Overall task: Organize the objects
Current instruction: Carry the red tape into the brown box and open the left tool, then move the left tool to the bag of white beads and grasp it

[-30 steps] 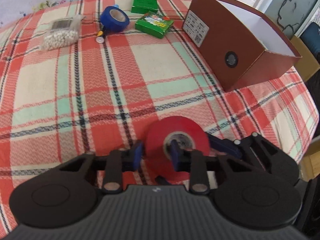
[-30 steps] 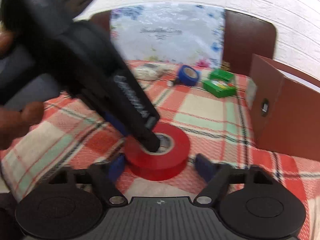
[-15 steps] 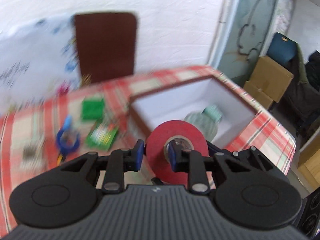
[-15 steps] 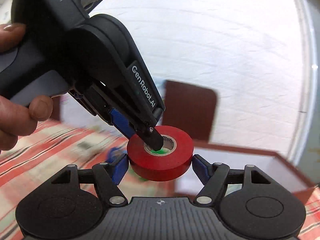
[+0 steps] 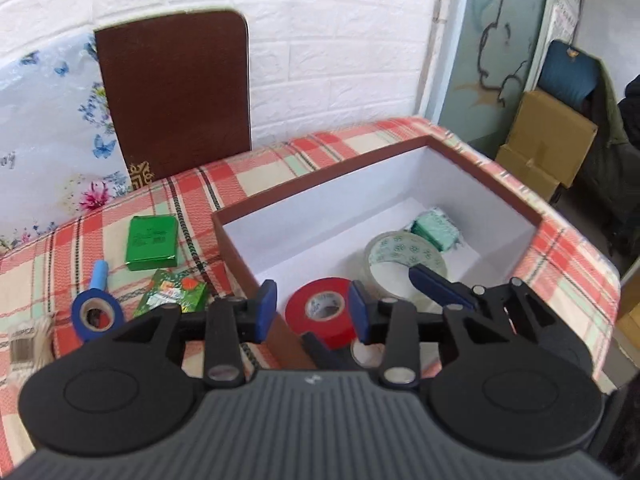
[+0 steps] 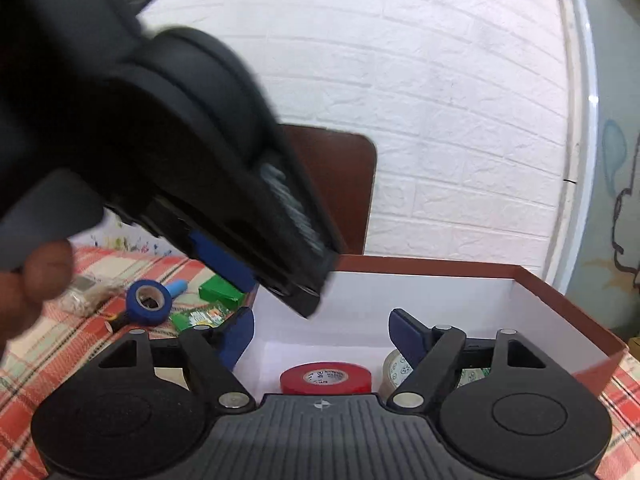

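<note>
A red tape roll [image 5: 320,314] [image 6: 325,376] lies flat on the white floor of the brown box [image 5: 400,152] [image 6: 440,270], near its front left corner. My left gripper [image 5: 312,306] hovers above it with its jaws opening and its blue pads clear of the roll. In the right wrist view the left gripper [image 6: 304,300] hangs over the box's left wall. My right gripper [image 6: 322,332] is open above the roll, its jaws still widening, with nothing between them. One of its blue fingers [image 5: 436,288] shows inside the box.
In the box also lie a clear tape roll [image 5: 404,256] and a green packet [image 5: 436,232]. Left of the box, on the plaid cloth, are a blue tape roll [image 5: 96,316], a blue battery [image 5: 98,276], two green packs [image 5: 152,242] and a bag of white pellets [image 6: 84,298]. A brown chair back [image 5: 176,92] stands behind.
The left gripper carried the red roll up from the cloth to over the box, then let go. The roll now lies in the box. The right gripper followed alongside.
</note>
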Tool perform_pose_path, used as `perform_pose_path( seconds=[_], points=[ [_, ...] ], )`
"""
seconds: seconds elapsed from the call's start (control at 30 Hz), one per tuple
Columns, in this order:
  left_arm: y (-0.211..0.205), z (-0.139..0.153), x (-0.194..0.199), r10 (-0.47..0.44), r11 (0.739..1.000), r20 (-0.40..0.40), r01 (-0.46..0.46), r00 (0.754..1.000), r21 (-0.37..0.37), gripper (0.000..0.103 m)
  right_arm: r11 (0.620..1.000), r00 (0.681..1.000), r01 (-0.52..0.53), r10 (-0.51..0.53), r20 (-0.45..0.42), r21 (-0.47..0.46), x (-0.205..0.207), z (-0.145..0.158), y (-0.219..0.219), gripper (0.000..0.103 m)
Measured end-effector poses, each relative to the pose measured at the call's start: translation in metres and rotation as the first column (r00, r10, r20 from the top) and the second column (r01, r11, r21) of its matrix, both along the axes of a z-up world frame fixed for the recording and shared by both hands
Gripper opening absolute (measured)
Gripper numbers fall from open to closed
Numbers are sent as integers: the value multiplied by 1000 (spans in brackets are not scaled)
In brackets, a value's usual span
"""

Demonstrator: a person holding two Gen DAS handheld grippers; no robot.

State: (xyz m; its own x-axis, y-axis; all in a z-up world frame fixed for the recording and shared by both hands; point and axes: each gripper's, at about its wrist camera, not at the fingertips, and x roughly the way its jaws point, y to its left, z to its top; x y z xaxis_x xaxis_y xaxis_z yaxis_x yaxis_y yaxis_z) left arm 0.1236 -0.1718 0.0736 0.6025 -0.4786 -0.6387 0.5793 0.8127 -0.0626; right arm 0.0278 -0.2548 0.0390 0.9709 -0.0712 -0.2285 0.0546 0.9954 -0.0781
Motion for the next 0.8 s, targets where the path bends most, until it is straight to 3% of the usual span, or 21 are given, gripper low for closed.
perform_pose_path(
  seconds=[0.17,0.3,0.43,0.6,0.73,0.8],
  points=[
    [51,9,-20,79,993,9,-78,997,-93,49,999,993,-41,37,116,25,-33,6,16,74],
    [106,-12,-20,219,971,-62,-224,974,-80,49,983,975,-179,182,129,-34,-44,5,46,74],
    [161,-45,-14,364,929,-139,-370,921,-23,49,954,954,-299,299,-4,-36,-26,-12,89,72],
    [216,-80,-10,507,862,-124,-502,853,70,49,932,916,-359,361,-174,42,17,-33,124,68],
    [266,-100,-1,605,796,-133,-601,785,70,49,917,890,-397,396,-225,46,39,-41,153,68],
    [286,-108,-1,657,754,-73,-654,751,64,49,906,879,-421,421,-223,50,59,-39,168,68]
  ],
)
